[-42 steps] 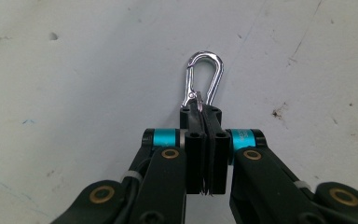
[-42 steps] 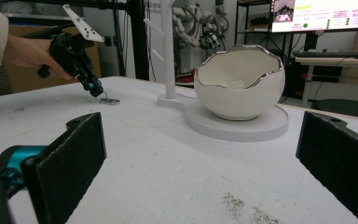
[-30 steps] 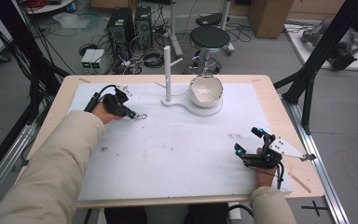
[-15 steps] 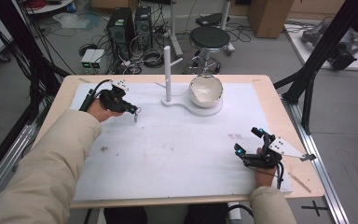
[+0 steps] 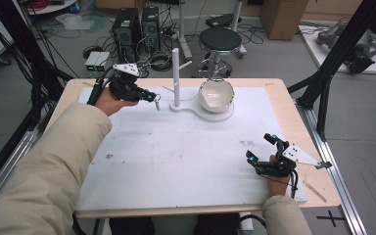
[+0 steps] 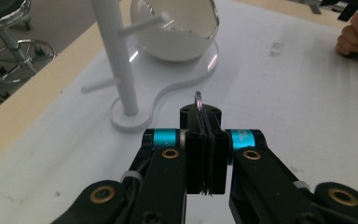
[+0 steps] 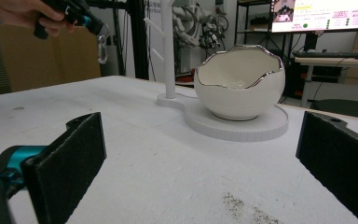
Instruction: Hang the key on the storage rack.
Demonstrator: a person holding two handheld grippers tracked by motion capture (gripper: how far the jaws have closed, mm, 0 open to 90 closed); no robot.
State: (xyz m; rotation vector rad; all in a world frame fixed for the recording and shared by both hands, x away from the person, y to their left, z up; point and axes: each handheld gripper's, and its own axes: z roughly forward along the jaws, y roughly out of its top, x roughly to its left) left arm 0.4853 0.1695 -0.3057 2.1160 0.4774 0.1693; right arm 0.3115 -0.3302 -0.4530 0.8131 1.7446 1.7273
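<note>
From the high view I see my left gripper [image 5: 149, 96] raised over the far left part of the white mat [image 5: 176, 156], just left of the white stand [image 5: 176, 73]. Its jaws are pressed together on a small metal ring [image 6: 198, 99] — in the left gripper view the thin loop pokes up past the closed pads, edge-on. In the right gripper view that ring [image 7: 103, 49] hangs below the left gripper [image 7: 86, 21], clear of the mat and apart from the stand's post [image 7: 168, 51].

The stand is a slim upright post with short pegs sticking out of it, set on a flat white base [image 5: 210, 112] that widens toward the right. On that wider part sits a white egg-shaped bowl [image 5: 216, 95] with a jagged, silver-edged rim; it [image 7: 239, 84] opens upward and looks empty as far as I can see into it.

My right gripper [image 5: 262, 152] rests low at the near right of the mat, well apart from the stand. Its jaws are spread wide — the two black pads [image 7: 72, 158] stand at either edge of the right gripper view with nothing between them. A few dark specks [image 7: 242, 205] mark the mat just ahead of it.
</note>
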